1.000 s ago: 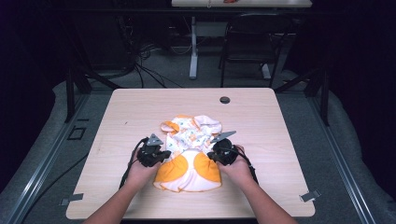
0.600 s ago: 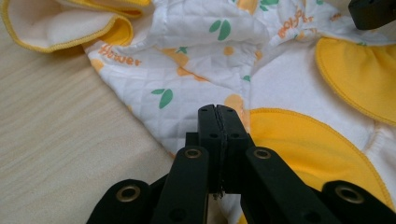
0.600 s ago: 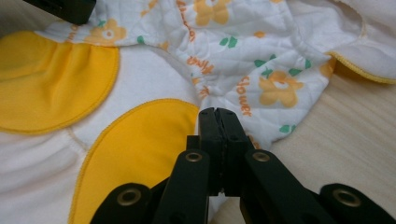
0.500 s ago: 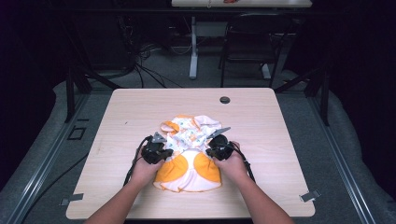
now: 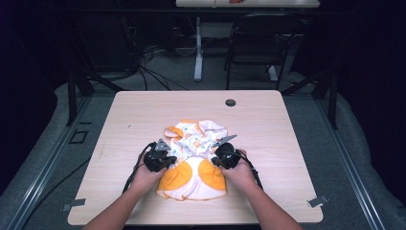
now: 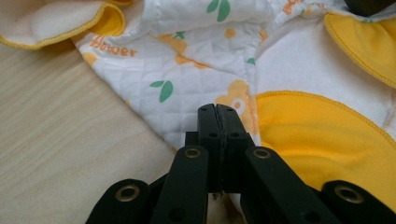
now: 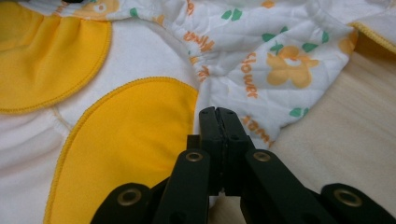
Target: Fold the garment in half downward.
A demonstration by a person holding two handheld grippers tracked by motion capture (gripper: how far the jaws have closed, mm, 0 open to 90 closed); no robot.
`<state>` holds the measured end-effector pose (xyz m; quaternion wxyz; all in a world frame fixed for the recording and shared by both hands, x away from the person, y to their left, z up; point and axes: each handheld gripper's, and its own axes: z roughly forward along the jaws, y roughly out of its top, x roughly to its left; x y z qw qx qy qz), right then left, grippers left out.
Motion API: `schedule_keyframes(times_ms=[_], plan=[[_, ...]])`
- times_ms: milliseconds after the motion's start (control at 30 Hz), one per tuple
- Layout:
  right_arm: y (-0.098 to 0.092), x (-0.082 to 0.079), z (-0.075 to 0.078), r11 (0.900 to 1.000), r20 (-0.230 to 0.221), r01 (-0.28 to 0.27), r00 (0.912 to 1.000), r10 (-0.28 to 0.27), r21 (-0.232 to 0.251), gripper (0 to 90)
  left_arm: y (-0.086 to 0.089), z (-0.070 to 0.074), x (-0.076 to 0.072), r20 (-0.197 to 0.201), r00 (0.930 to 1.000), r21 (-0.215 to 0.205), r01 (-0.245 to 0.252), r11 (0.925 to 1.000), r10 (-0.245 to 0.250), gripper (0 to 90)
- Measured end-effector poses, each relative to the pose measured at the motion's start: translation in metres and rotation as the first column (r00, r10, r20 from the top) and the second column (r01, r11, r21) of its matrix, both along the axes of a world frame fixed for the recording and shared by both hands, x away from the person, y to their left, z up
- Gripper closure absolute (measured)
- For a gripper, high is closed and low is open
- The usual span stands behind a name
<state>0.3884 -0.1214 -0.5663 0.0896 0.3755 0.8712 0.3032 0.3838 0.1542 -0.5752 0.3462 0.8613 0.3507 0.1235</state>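
A small quilted baby garment (image 5: pixel 194 160), white with orange panels and a flower print, lies crumpled near the front middle of the tabletop (image 5: pixel 287 143), its long axis running away from the person. The left gripper (image 6: pixel 218 112) and right gripper (image 7: pixel 218 114) flank its waist on opposite side edges, equally near. Both pairs of fingers are pressed together; whether cloth is pinched cannot be told.

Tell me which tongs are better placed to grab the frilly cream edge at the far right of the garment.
Right, probably. The right tongs sit at the garment's right side, below that frilly edge; the left tongs would have to cross over. Both look shut.
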Motion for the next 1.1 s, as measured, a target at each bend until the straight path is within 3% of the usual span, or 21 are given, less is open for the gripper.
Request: schedule_keyframes(times_ms=[633, 1100], plan=[[-0.002, -0.027, 0.001, 0.996, -0.011, -0.082, 0.9966, 0.082, -0.019, 90.0, 0.005, 0.001, -0.025, -0.026, 0.9967, -0.006, 0.076, 0.9971, -0.077, 90.0], [-0.005, -0.045, 0.002, 0.993, -0.014, -0.119, 0.9929, 0.118, -0.021, 90.0, 0.004, 0.001, -0.042, -0.037, 0.9942, -0.015, 0.101, 0.9948, -0.101, 90.0]])
